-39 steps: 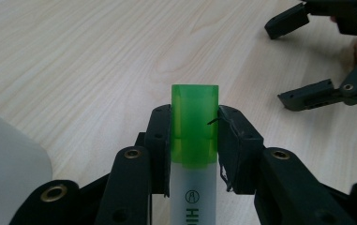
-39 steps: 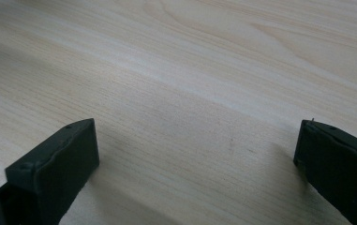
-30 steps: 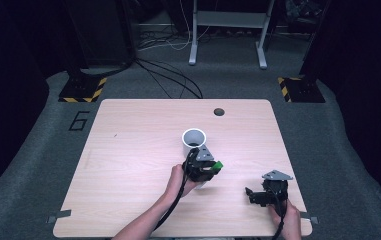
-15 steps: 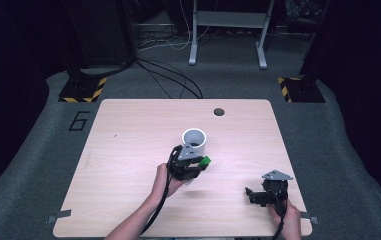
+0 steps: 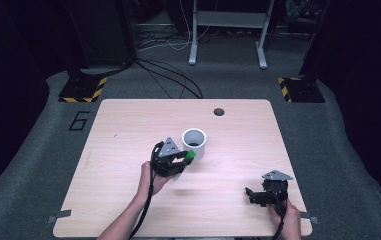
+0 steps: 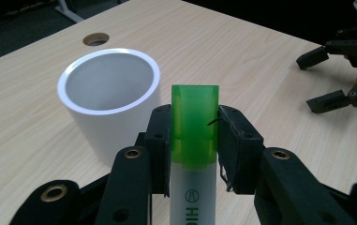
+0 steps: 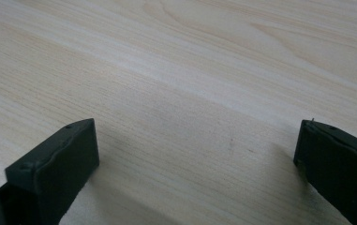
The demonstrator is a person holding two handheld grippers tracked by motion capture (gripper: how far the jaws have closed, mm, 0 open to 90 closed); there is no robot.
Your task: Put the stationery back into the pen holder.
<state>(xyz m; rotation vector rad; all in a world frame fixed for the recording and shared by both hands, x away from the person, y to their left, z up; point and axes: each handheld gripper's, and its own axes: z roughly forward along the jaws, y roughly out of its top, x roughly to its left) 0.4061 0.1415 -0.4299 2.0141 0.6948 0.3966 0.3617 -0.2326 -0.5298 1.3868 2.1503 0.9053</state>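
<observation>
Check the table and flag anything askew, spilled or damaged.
Nothing stands out. The white cup stands upright and looks empty; nothing is spilled on the table. The left gripper is shut squarely on the marker with the green cap, beside the cup. The right gripper is open over bare wood.

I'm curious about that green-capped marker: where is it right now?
The marker is clamped in the left gripper, near mid-table in the high view, its green cap beside the white cup.
</observation>
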